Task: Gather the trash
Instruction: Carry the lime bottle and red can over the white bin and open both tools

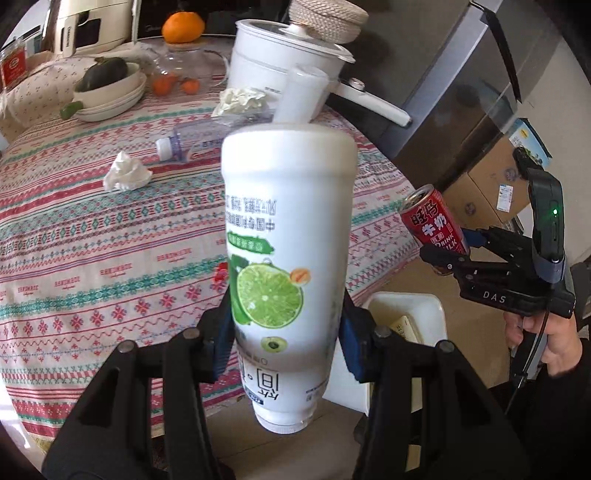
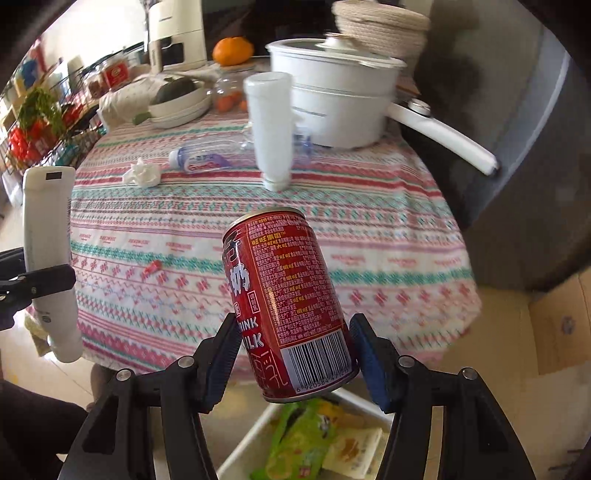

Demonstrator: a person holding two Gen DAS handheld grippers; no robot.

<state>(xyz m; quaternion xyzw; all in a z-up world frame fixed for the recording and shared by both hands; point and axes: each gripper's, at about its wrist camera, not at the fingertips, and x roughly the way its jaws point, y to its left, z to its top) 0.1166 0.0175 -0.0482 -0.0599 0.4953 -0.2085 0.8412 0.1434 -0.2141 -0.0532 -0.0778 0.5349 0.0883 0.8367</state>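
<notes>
holding a red metal milk can (image 2: 291, 306) tight, the right gripper (image 2: 295, 354) hangs right above the white trash bin (image 2: 240, 443), can tipped, long side nearly up. the left gripper (image 1: 284, 343) squeezes a tall white lime bottle (image 1: 284, 258), cap down, beside the bin.

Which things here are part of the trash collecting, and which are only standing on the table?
Job: lime bottle in left gripper; red can in right gripper; bin; crumpled tissue; lying clear bottle.
Not job: white pot; orange; bowls.
</notes>
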